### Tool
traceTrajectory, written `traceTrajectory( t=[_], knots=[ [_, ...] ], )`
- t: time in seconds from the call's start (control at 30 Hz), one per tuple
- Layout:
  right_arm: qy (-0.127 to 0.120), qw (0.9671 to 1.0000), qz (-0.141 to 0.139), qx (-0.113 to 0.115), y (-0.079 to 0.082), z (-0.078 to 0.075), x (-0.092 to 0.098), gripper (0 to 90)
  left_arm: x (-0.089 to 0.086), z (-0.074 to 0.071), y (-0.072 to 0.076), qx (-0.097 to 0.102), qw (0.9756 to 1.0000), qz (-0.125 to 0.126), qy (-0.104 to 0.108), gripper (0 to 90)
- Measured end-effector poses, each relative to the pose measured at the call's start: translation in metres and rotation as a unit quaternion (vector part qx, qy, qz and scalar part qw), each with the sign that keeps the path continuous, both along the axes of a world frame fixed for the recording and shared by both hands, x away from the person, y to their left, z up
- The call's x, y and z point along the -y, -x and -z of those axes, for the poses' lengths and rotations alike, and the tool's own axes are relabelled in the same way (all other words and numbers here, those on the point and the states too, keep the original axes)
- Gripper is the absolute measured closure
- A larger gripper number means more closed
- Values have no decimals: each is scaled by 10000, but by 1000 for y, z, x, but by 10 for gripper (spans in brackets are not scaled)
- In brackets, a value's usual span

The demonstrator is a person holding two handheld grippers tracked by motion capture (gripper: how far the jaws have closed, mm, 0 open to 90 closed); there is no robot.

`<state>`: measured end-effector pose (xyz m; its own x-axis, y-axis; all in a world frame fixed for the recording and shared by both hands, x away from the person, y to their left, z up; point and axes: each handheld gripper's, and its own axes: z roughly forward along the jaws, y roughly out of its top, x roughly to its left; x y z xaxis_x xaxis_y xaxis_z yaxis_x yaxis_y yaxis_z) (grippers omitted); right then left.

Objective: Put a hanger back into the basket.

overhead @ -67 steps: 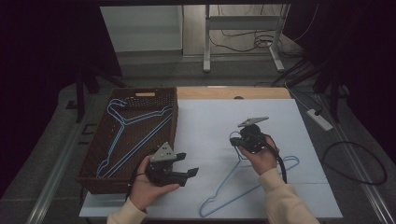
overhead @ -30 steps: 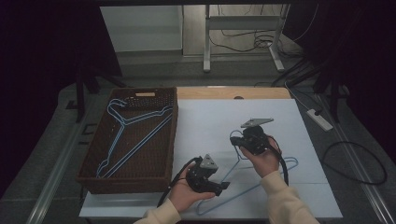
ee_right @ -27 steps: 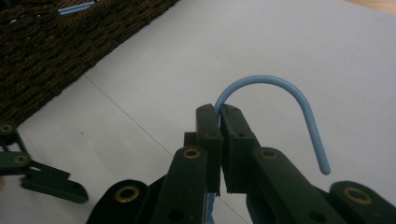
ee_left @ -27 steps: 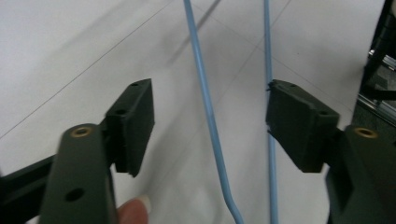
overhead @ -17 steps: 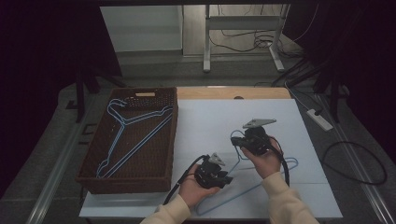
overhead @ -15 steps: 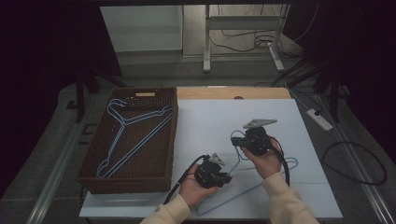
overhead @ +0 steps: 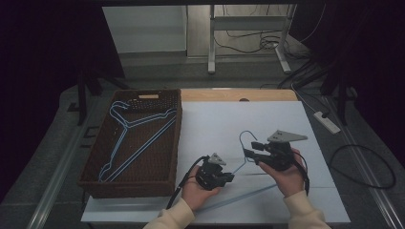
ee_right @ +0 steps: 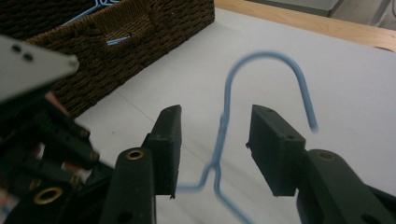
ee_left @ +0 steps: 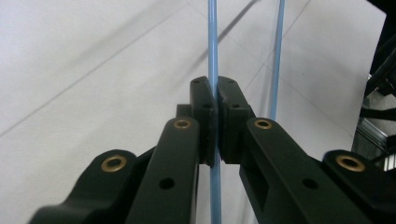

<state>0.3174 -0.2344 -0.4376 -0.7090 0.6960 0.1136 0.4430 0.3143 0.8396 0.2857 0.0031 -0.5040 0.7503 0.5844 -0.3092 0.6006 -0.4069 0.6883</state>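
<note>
The thin light-blue wire hanger [overhead: 248, 164] lies on the white surface [overhead: 215, 124], lower centre of the high view. The left claw [ee_left: 215, 100] is clamped on one wire; the right claw [ee_right: 217, 140], jaws just opening, straddles the neck untouching. Lift level toward the brown wicker basket [overhead: 172, 143], hook clear of its rim.

high view: looked forward and down over the white table [overhead: 286, 119]
gripper views: rode close along their jaws
shared: blue hanger [overhead: 246, 143] (all three)
</note>
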Motion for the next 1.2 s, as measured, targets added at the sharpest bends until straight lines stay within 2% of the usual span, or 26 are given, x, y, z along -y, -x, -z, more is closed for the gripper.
traceTrajectory(
  t=[0.07,0.17,0.2,0.3,0.37,0.47,0.57,0.73,0.87,1.0,1.03,1.2],
  knots=[
    [-182,9998,23,-14,10,0,12,515,-1,-1,1,17,10000,-25,37,866],
    [-324,9993,126,148,22,2,29,459,-6,-8,4,101,9998,-81,169,867],
    [-324,9993,126,148,22,2,29,459,-6,-8,4,101,9998,-81,169,867],
    [-442,9979,319,360,32,4,51,401,-12,-16,7,129,9993,-93,347,867],
    [-550,9970,352,424,36,4,59,386,-14,-21,9,140,9990,-110,405,867],
    [-612,9961,359,530,42,4,68,378,-20,-30,10,84,9980,-102,611,868],
    [-560,9961,436,523,44,7,73,378,-28,-38,10,44,9961,-112,878,868],
    [-583,9963,408,481,44,14,76,371,-41,-56,13,120,9940,-125,1076,868],
    [-512,9970,386,425,47,21,75,368,-54,-73,14,139,9909,-46,1334,868],
    [-433,9975,354,433,48,27,74,362,-75,-94,16,280,9893,-87,1432,868],
    [-418,9975,364,432,47,29,74,357,-75,-94,16,280,9893,-87,1432,868],
    [-259,9983,372,377,44,36,72,336,-116,-121,16,584,9871,-333,1455,868]
  ],
)
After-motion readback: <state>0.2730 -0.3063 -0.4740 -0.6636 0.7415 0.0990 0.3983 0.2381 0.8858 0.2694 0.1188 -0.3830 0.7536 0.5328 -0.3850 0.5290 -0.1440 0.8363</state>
